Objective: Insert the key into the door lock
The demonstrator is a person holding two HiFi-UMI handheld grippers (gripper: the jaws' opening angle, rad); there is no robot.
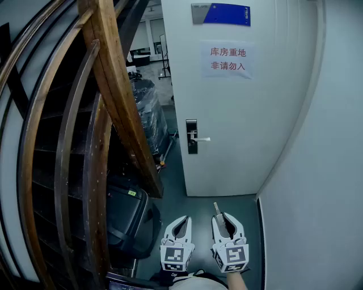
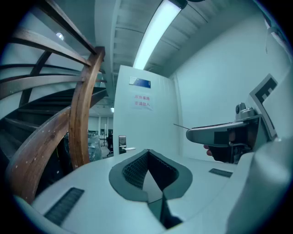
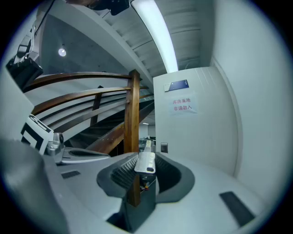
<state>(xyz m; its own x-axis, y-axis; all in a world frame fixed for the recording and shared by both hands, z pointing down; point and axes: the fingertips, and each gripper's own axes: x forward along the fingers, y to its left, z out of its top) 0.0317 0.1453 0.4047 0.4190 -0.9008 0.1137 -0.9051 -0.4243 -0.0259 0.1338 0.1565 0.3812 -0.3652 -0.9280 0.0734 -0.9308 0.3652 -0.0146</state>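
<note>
Key (image 1: 216,208) is pinched in my right tongs (image 1: 223,217), its metal blade poking past the tips toward the door (image 1: 255,113) and well short of it. My left tongs (image 1: 180,221) hang just beside them, on the door's lock side, jaws closed together on nothing. The door is white, with a black lock (image 1: 192,136) and a silver handle (image 1: 202,139) at its edge, a paper sign (image 1: 228,59) with red characters above, and a blue plate (image 1: 226,13) higher still. At the door's foot lies a dark grey floor (image 1: 227,202). A plain white wall (image 1: 323,198) runs up to the door's far side from the lock. On the lock side rises a curved wooden stair rail (image 1: 119,102), with a black case (image 1: 127,215) at its base.
</note>
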